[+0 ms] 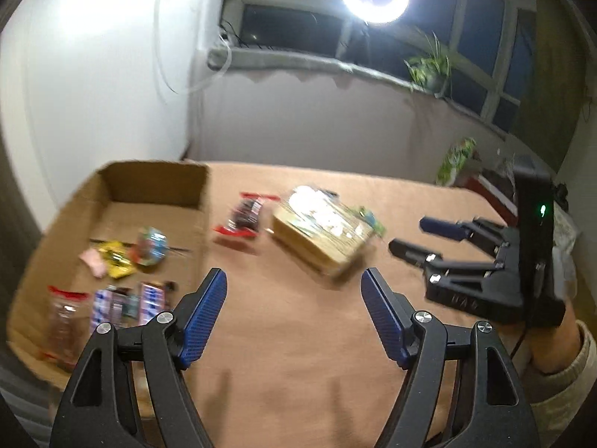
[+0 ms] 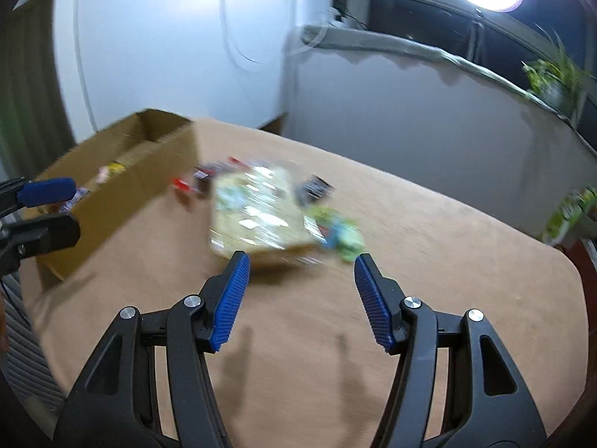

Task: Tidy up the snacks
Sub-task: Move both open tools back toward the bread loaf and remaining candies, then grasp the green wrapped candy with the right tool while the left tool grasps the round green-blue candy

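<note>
**me:** Both my grippers are the closest thing in frame. My left gripper (image 1: 294, 280) has its fingers spread wide with nothing between them, hanging over bare table (image 1: 298, 336). My right gripper (image 2: 302, 265) is spread the same way, empty, pointed at the big clear-wrapped pack (image 2: 257, 216) just beyond its tips

**other guy:** so how much of the snack sorting is actually done?

**me:** I'd say roughly half. The cardboard box (image 1: 156, 175) sits on the left side of the table and already has several small snacks in it: a yellow packet (image 1: 115, 261), a pink one, a round teal-ish one (image 1: 151, 248), a clear pack with red ends in the near left corner, and a couple of bluish-purple ones (image 1: 151, 300) near the front

**other guy:** and what's still out?

**me:** On the table to the right of the box: a red-edged dark packet (image 1: 246, 216), then the big pack beside it, a green and blue packet (image 2: 339, 235) touching the big pack's right side, and a small dark packet (image 2: 315, 186) behind it. It's all pretty motion-blurred, so I can't read any labels

**other guy:** next one?

**me:** Probably the big pack, since my right gripper is lined up on it. It's wide, so the grip might be awkward
</note>
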The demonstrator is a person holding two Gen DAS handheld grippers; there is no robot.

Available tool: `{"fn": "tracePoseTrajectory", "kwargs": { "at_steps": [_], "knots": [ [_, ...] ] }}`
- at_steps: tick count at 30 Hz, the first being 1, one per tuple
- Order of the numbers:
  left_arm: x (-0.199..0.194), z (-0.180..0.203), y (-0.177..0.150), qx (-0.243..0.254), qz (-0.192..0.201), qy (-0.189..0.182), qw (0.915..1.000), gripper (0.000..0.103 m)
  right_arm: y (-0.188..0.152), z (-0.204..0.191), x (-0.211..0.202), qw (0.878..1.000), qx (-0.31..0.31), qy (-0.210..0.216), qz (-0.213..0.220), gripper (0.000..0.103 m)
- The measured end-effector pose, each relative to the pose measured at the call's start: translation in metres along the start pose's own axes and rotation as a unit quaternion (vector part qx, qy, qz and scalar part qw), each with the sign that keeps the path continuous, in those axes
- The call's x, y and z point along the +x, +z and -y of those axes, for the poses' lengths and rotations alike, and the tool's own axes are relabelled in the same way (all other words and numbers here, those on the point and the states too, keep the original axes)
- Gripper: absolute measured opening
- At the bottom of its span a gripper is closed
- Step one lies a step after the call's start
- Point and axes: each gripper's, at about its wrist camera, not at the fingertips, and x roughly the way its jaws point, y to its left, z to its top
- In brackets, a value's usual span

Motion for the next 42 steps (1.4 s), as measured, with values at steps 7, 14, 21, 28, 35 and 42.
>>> {"fn": "tracePoseTrajectory", "kwargs": {
  "at_steps": [7,14,21,28,35,42],
  "knots": [
    [0.029,0.011,-0.006,-0.01,-0.032,0.009,0.9994,0.075,-0.012,0.036,0.02,0.999,0.001,-0.006,-0.043,0.061],
    [0.043,0.0,0.001,-0.034,-0.04,0.027,0.9983,0.074,0.008,0.036,0.054,0.997,-0.035,0.016,-0.073,0.061],
    [0.062,-0.018,0.027,-0.048,-0.04,0.046,0.997,0.074,0.025,0.044,0.086,0.994,-0.042,0.029,-0.092,0.061],
    [0.076,-0.002,0.047,-0.037,-0.039,0.01,0.9985,0.075,0.038,0.046,0.098,0.992,-0.052,0.063,-0.098,0.027],
    [0.113,0.05,0.072,0.063,-0.05,-0.072,0.9942,0.074,0.031,0.055,0.09,0.991,-0.044,0.084,-0.097,0.024],
    [0.163,0.082,0.064,0.161,-0.105,-0.05,0.98,0.074,0.002,0.083,0.064,0.994,-0.008,0.064,-0.093,0.024]
  ]
}}
